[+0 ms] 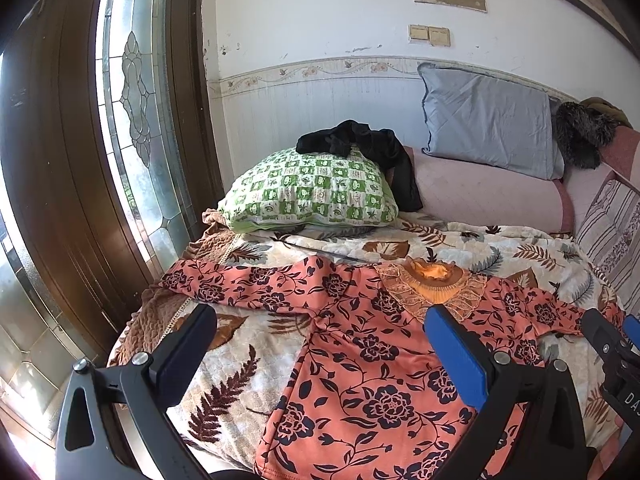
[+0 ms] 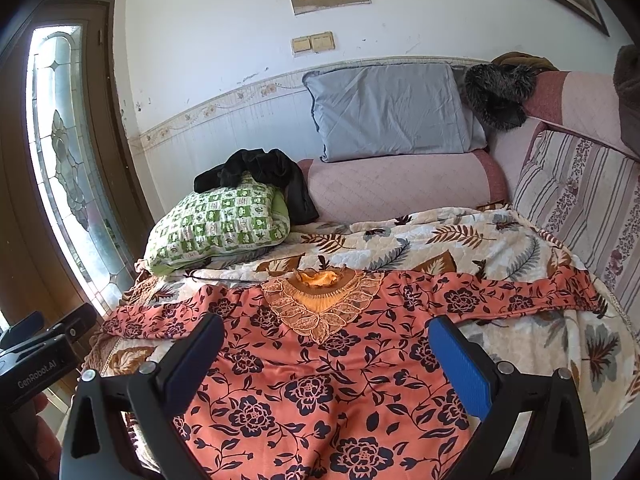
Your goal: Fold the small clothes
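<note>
Both gripper spread, empty | left gripper [image 1: 320, 344] | right gripper [image 2: 326, 350] sees blouse [image 2: 320, 380] collar centred

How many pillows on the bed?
2: a green checked pillow at the left under a black garment, and a grey pillow against the back wall. Others may be hidden.

The orange floral top [image 2: 320, 380] is thin, smooth cloth with a lacy mesh collar [image 2: 320, 312]. Under it, the leaf-print blanket [image 2: 420, 240] looks plush and quilted. Both grippers' fingers [image 1: 456, 352] are matt black plastic with blue pads and shiny metal screws. The door frame [image 1: 56, 160] is glossy dark wood.
</note>
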`<state>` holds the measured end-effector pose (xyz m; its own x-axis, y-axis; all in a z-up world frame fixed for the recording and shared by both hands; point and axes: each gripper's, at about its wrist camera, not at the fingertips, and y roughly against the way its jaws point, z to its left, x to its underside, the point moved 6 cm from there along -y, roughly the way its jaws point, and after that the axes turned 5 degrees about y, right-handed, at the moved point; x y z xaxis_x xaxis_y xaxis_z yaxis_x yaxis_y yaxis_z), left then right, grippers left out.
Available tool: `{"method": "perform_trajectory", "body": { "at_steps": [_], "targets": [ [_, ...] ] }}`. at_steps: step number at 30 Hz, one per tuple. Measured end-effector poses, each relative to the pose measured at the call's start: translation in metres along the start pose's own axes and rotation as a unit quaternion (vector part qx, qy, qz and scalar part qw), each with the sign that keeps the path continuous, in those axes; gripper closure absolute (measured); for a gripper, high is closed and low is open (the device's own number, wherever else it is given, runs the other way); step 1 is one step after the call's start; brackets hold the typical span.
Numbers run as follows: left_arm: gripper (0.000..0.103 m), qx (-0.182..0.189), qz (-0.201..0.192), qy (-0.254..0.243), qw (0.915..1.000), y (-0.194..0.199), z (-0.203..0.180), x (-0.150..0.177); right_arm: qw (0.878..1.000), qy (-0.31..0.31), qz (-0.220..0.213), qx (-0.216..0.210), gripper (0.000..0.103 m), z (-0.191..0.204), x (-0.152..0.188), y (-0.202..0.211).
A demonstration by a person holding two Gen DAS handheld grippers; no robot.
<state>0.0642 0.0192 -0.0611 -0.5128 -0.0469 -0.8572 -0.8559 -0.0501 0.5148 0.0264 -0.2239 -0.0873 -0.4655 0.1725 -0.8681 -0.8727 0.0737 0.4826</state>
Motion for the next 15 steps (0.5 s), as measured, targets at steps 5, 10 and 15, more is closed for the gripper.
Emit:
{"method": "perform_trajectory", "body": {
  "at_steps": [5,10,15],
  "targets": [
    [0.0,0.0,0.002,-0.002,1.0,-0.001,0.0,0.0,1.0,-0.003,0.004,0.0,0.0,-0.001,0.001,-0.003],
    [0.0,-0.001,0.005,-0.003,1.0,-0.006,-0.003,0.002,1.0,-0.004,0.009,0.0,0.0,-0.001,0.003,-0.008],
    [0.0,-0.004,0.008,-0.005,0.9999,-0.012,-0.004,0.004,1.0,-0.006,0.014,0.001,0.0,-0.002,0.006,-0.015]
  ]
}}
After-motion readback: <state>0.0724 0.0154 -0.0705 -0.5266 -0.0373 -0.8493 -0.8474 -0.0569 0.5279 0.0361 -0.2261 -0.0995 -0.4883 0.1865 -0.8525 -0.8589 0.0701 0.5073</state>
